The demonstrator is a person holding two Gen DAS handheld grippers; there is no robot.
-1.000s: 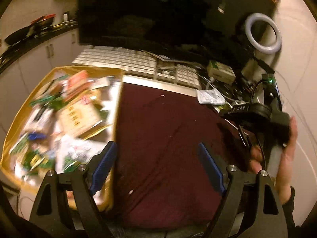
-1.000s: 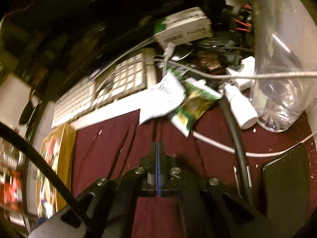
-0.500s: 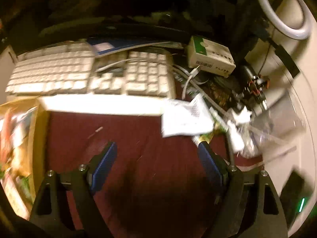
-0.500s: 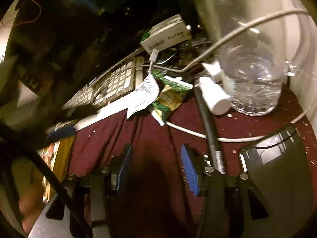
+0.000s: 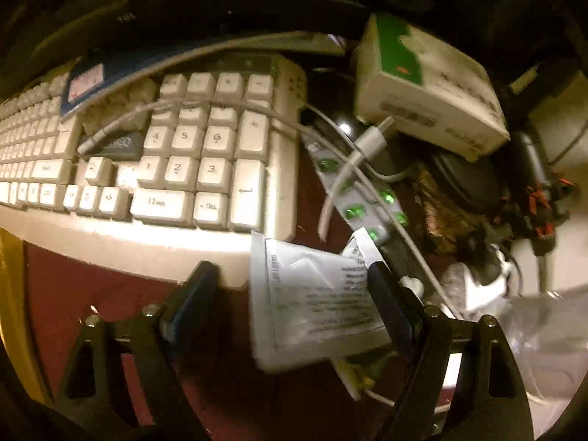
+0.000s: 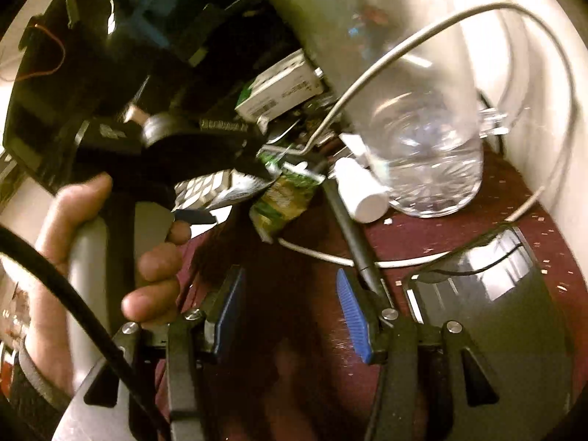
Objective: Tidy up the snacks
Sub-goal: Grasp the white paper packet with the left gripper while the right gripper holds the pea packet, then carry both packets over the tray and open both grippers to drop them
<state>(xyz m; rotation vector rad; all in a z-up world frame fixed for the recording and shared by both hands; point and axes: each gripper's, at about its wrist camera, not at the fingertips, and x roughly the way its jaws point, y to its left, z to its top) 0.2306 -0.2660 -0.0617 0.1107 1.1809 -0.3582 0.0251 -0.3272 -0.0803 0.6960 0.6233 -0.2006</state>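
A white printed sachet lies on the maroon cloth at the keyboard's right end, partly over a green snack packet. My left gripper hangs over it, jaws wide and open; the sachet lies between them, with the right finger over its right edge and no pad pressing. In the right wrist view the same green snack packet and sachet sit ahead, with the left gripper and the hand holding it above them. My right gripper is open and empty over bare cloth.
A white keyboard, a green-pill blister strip and a white-green box crowd the back. White cables cross everything. A clear bottle, a small white bottle, a black pen and a black device sit right. The yellow tray's edge shows left.
My left gripper swung right from the yellow snack tray, across the keyboard, and came down over the white sachet. The right gripper went from shut to open, and the left hand entered its view.
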